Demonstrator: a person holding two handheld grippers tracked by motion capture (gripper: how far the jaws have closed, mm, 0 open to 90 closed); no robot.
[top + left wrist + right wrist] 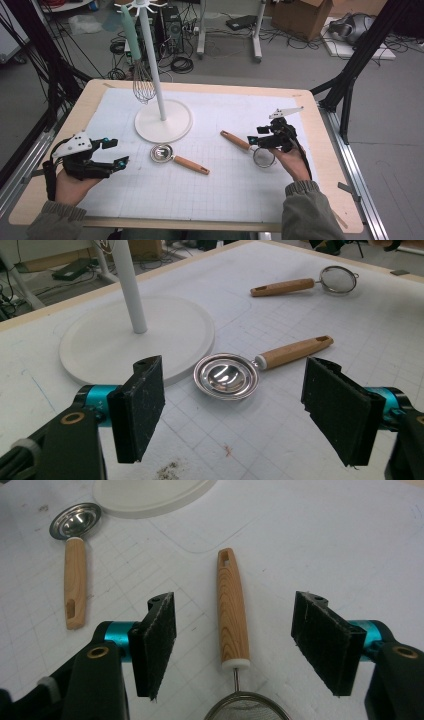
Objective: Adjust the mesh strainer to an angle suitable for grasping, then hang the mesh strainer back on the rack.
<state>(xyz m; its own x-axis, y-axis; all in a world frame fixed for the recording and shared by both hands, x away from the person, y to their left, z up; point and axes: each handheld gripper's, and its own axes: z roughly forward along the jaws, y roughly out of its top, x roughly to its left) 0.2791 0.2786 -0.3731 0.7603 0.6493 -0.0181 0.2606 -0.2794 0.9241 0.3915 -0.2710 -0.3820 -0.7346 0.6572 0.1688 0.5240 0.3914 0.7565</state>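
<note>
White gridded matting [220,185] covers our pale wooden table [330,150], and grey floor strewn with cables [180,64] and a cardboard box [305,17] lies beyond. Our right gripper [255,139] hangs with its jaws spread wide, just above the wooden handle of the small mesh strainer [264,157] lying flat near the table's right side, not touching it. Our left gripper [114,152] is also spread and empty, facing the steel measuring spoon [162,153] beside the white stand [163,121], where a whisk [142,82] hangs.
</note>
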